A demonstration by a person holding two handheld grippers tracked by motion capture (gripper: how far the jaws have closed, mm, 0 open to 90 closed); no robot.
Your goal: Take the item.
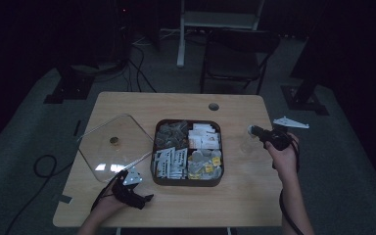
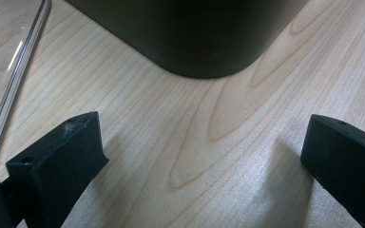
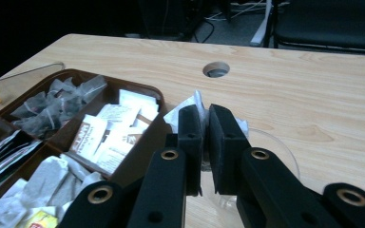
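Observation:
A dark brown tray (image 1: 186, 183) with four compartments of tea bags and paper sachets sits mid-table. My right gripper (image 3: 205, 111) is shut on a white tea bag (image 3: 192, 103), whose edges stick out beyond the pads. It hangs over a clear glass (image 3: 285, 152) standing right of the tray (image 3: 123, 85). In the high view that gripper (image 1: 251, 130) is held by a hand at the table's right side, above the glass (image 1: 247, 146). My left gripper (image 2: 204, 123) is open with bare wood between its jaws, pointing at the tray's corner (image 2: 195, 38). It rests near the front left (image 1: 138, 188).
A clear square lid (image 1: 112, 142) with a small knob lies flat left of the tray, its edge (image 2: 9, 90) close to my left jaw. A round cable hole (image 1: 213, 106) is at the table's far side. A dark chair (image 1: 235, 54) stands behind the table.

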